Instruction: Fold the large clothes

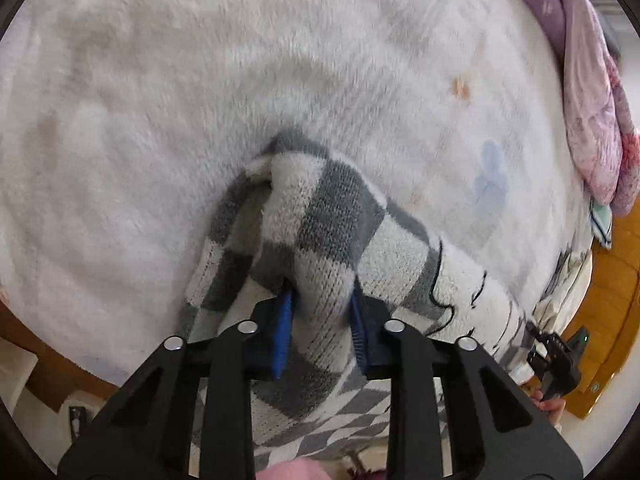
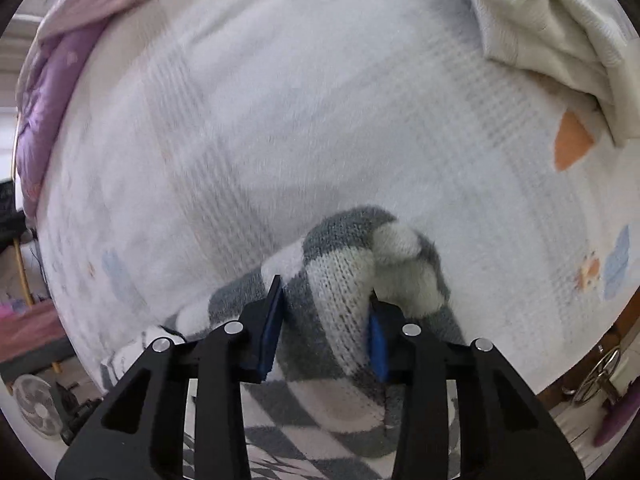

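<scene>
A grey and white checked knit garment (image 1: 320,216) hangs over the near edge of a bed with a white fleece cover (image 1: 200,80). My left gripper (image 1: 322,300) is shut on a bunched fold of it, blue pads on both sides. In the right wrist view my right gripper (image 2: 326,308) is shut on another bunched part of the same garment (image 2: 344,272), held just above the white cover (image 2: 280,120). The right gripper also shows at the right edge of the left wrist view (image 1: 556,356). The rest of the garment trails below both grippers.
A purple and pink quilt (image 1: 588,100) lies bunched at the far side of the bed, also in the right wrist view (image 2: 60,60). A cream blanket (image 2: 560,32) lies at the upper right. A wooden floor (image 1: 612,300), a fan (image 2: 36,412) and a wooden bed edge (image 1: 52,364) sit below.
</scene>
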The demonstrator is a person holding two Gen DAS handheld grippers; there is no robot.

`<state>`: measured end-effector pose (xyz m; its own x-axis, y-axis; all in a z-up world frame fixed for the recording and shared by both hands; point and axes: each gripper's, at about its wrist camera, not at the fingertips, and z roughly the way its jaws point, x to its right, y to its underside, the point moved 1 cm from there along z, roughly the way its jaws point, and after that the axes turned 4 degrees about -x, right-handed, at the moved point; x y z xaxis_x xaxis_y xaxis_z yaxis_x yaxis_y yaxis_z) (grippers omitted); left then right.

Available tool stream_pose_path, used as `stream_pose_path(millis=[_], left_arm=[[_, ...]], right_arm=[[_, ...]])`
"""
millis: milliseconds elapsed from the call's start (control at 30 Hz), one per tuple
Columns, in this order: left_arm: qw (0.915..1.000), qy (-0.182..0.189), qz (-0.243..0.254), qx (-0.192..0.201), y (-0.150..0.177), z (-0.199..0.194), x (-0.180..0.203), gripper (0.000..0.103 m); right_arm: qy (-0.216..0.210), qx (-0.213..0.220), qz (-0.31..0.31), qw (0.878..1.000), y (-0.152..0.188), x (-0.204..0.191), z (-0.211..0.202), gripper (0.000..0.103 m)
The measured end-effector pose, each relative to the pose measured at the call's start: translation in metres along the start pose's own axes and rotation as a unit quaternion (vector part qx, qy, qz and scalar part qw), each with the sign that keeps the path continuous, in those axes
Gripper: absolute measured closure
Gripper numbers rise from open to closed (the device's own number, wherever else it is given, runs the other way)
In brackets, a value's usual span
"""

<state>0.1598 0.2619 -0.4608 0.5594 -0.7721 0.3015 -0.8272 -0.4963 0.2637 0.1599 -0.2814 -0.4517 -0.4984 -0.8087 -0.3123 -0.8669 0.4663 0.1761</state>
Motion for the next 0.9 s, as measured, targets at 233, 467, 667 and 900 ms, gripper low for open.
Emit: stream_pose_path(millis=[233, 467, 667, 900], left_arm=[[0.9989, -0.045, 0.009, 0.004, -0.027, 0.011, 0.019, 0.088], [0.9889, -0.081, 0.124, 0.0, 0.063, -0.015, 0.038, 0.051], [0.9929, -0.069, 0.027, -0.093, 0.125, 0.08, -0.019, 0.069], [0.9976, -0.035, 0.003, -0.059, 0.126, 0.054, -0.022, 0.041]], right_arm=[[0.004, 0.003, 0.09, 0.996, -0.046, 0.044, -0.005, 0.086], [-0.017, -0.011, -0.075, 0.997, 0.083, 0.014, -0.056, 0.085], [0.046, -0.14, -0.063, 0.987, 0.185, 0.049, 0.041, 0.09], [0.033, -0.154, 0.006, 0.987, 0.191, 0.1, 0.041, 0.059]])
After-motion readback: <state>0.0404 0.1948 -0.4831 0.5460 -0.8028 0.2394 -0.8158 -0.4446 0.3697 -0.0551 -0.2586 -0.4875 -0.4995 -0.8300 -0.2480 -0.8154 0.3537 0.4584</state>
